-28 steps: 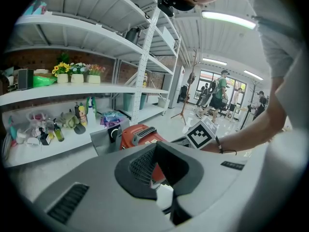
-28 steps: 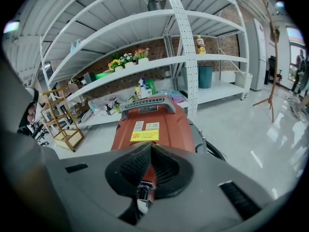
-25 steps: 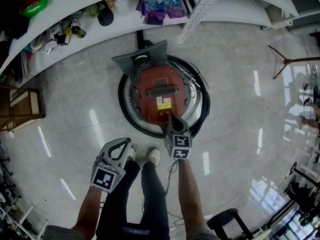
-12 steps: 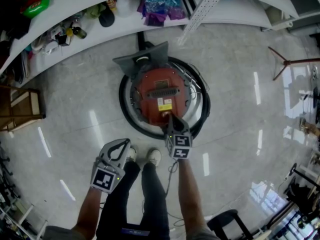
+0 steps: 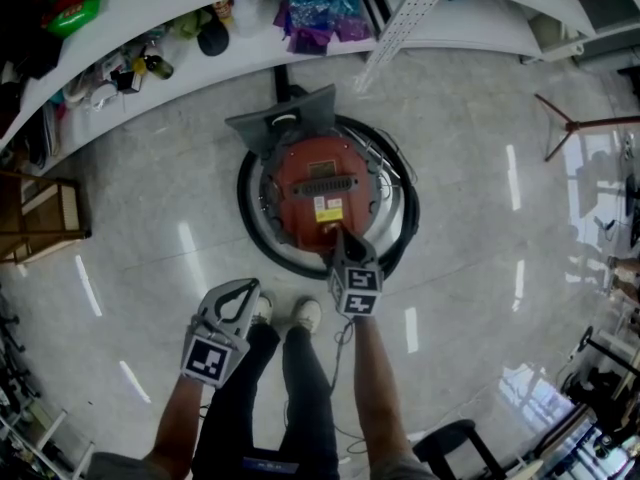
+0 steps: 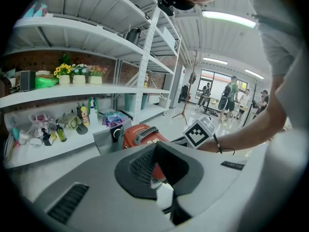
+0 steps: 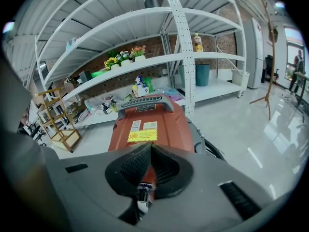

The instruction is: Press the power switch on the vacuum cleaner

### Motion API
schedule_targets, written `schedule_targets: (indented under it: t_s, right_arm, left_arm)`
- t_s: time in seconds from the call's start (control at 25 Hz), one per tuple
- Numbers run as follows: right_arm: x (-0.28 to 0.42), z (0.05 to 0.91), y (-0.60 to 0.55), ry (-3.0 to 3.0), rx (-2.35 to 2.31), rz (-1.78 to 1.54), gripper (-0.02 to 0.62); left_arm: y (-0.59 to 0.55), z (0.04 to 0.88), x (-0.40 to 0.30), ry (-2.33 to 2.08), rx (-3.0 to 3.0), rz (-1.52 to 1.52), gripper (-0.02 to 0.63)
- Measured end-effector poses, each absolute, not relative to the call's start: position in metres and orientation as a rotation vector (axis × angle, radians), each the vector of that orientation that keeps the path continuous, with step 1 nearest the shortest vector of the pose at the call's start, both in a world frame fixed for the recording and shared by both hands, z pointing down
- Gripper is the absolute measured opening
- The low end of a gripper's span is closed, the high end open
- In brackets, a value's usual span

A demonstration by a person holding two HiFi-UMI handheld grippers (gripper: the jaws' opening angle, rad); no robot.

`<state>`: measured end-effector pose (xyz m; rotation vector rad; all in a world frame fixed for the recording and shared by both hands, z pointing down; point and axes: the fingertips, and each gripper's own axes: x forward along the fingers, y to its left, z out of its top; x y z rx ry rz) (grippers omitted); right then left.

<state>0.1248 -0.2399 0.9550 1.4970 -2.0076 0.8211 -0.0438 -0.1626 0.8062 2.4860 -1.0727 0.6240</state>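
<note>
Red vacuum cleaner (image 5: 318,190), one; two claws, both closed: left claw (image 5: 247,286), right claw (image 5: 341,234).

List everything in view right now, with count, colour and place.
vacuum cleaner: one, red, on the floor ahead of the feet
hose: one, black, looped round the vacuum cleaner
floor nozzle: one, grey, at the vacuum cleaner's far side
label: one, yellow, on the vacuum cleaner's top
shelves: several tiers, white, along the far wall
wooden rack: one, brown, far left
stand: one, dark, far right
shoes: two, white, near the vacuum cleaner
left claw: one, grey, shut, empty, above the left shoe
right claw: one, grey, shut, tip over the vacuum cleaner's near edge
</note>
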Motion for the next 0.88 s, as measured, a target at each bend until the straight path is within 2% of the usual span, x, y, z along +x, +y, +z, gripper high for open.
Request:
schedule_targets:
  t_s: [0.4, 0.88]
  right_arm:
    - [0.125, 0.945, -0.233, -2.001, 1.508, 0.833, 0.012]
    - [0.125, 0.89, -0.228, -2.038, 1.534, 0.805, 0.012]
  left_arm:
    - [-0.163, 0.784, -0.048, -1.108, 2.497, 0.625, 0.008]
    - [-0.161, 0.743, -0.041, -1.133, 2.541, 0.597, 0.008]
